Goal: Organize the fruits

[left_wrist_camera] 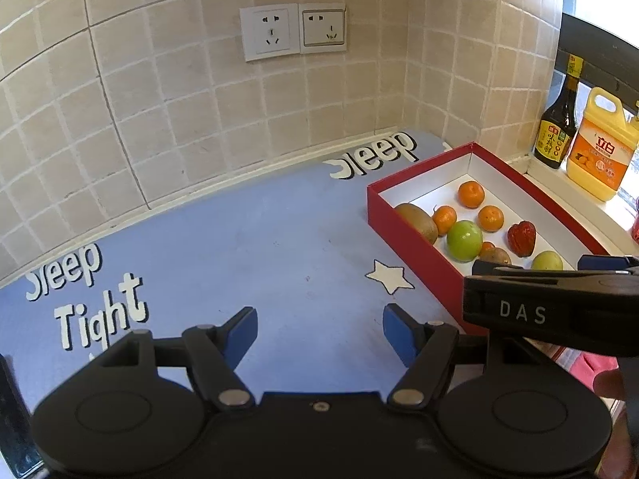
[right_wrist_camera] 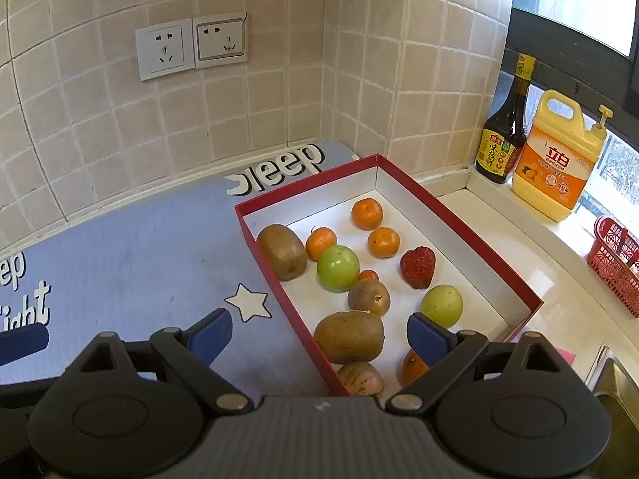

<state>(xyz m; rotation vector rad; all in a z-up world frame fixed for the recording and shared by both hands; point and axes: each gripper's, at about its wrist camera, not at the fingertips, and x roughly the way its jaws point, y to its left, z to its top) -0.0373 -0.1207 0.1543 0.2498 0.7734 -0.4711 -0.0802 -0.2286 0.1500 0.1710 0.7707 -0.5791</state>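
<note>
On a blue mat printed with white words and a star, a red box with a white inside sits in the corner of a tiled counter, and all the fruit lies in it. Three oranges sit toward the far end, with a strawberry to their right. A large kiwi rests against the left wall, a green apple just beside it, and a second green apple lies nearer the right wall. More kiwis, one of them big and close to the near end, fill the front of the box.

The right gripper hovers over the near-left wall of the box, its blue fingers spread wide with nothing between them. The left gripper hangs above the bare mat, left of the box, fingers likewise apart and empty.

Two wall sockets sit on the tiles behind. On the sill to the right stand a dark sauce bottle and a yellow detergent jug, touching each other, with a red basket further along.
</note>
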